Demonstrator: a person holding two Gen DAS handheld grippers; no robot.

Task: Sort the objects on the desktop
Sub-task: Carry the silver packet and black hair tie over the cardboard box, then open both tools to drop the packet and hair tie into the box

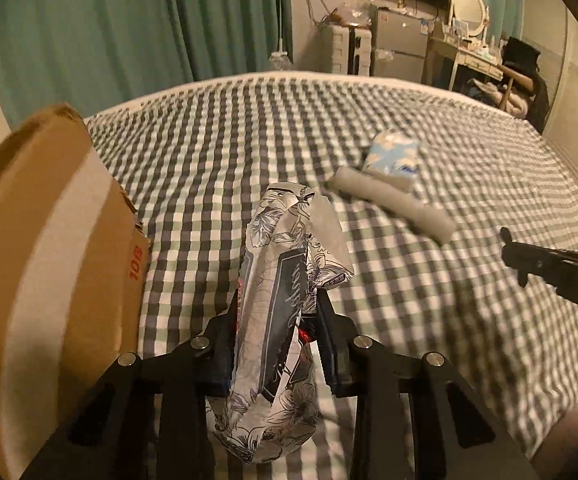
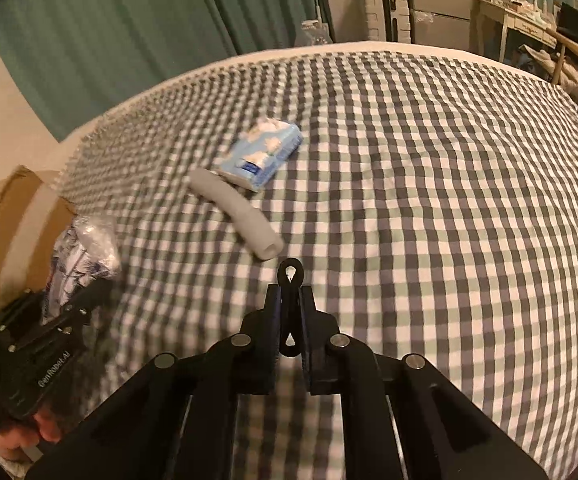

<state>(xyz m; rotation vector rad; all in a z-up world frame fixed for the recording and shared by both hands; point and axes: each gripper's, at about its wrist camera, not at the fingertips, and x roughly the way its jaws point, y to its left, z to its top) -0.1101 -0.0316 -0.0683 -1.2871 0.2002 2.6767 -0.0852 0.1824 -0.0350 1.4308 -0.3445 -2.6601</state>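
Between the pads of the left gripper (image 1: 277,312), the soft white packet with a black floral print (image 1: 285,280) stands on end above the checked bed cover (image 1: 429,360), clamped about its middle; it looks light and crushable, its wrapper likely slick, so a hold across the full waist seems safer than one at the crimped ends. Beside it stands one brown cardboard box (image 1: 49,260), probably where it belongs. The right gripper (image 2: 290,304) is closed tight on one small black clip (image 2: 290,276), stiff and thin, apt to twist unless pinched squarely. Farther out on the bed lie one grey foam tube (image 2: 237,216), springy and easily taken mid-length, and, touching it, one blue and white tissue pack (image 2: 261,156).
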